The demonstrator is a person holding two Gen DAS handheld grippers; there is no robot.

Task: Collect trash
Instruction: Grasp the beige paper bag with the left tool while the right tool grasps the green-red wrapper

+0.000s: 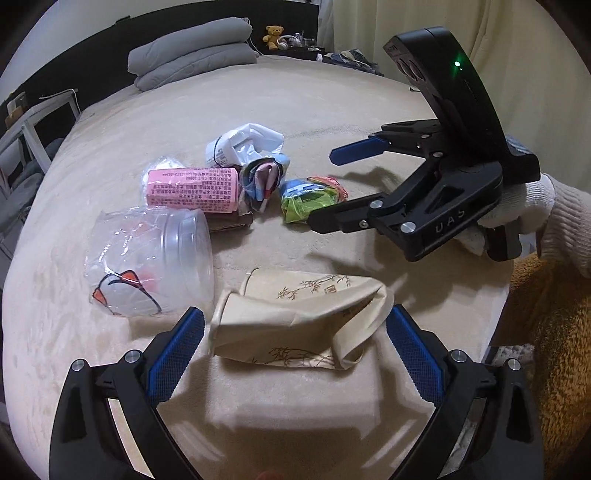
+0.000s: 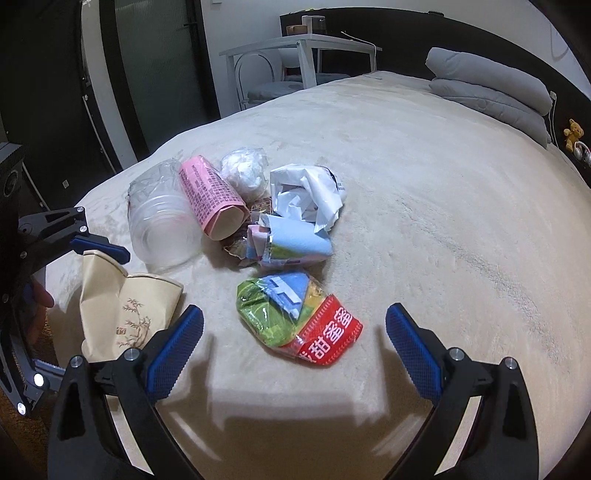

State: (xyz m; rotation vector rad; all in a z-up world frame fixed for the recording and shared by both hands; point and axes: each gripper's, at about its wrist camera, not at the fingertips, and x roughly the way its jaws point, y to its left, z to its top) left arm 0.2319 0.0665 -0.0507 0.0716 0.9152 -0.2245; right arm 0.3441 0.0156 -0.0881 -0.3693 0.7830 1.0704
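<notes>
Trash lies in a loose pile on the beige bed cover (image 1: 332, 96). A crushed beige paper cup (image 1: 295, 321) lies between the fingers of my open left gripper (image 1: 295, 332); it also shows in the right wrist view (image 2: 125, 310). A green and red snack wrapper (image 2: 295, 321) lies between the fingers of my open right gripper (image 2: 295, 328); in the left wrist view the wrapper (image 1: 310, 199) sits at the right gripper (image 1: 325, 188). A clear plastic cup (image 1: 155, 266), a pink carton (image 1: 192, 190), crumpled white paper (image 1: 243, 147) and a blue wrapper (image 1: 266, 177) lie behind.
Folded grey pillows (image 1: 192, 55) lie at the head of the bed by a dark headboard, with a teddy bear (image 1: 273, 35) beyond. A white side table (image 2: 299, 48) stands past the bed. An orange-brown blanket (image 1: 554, 332) lies at the bed's near right edge.
</notes>
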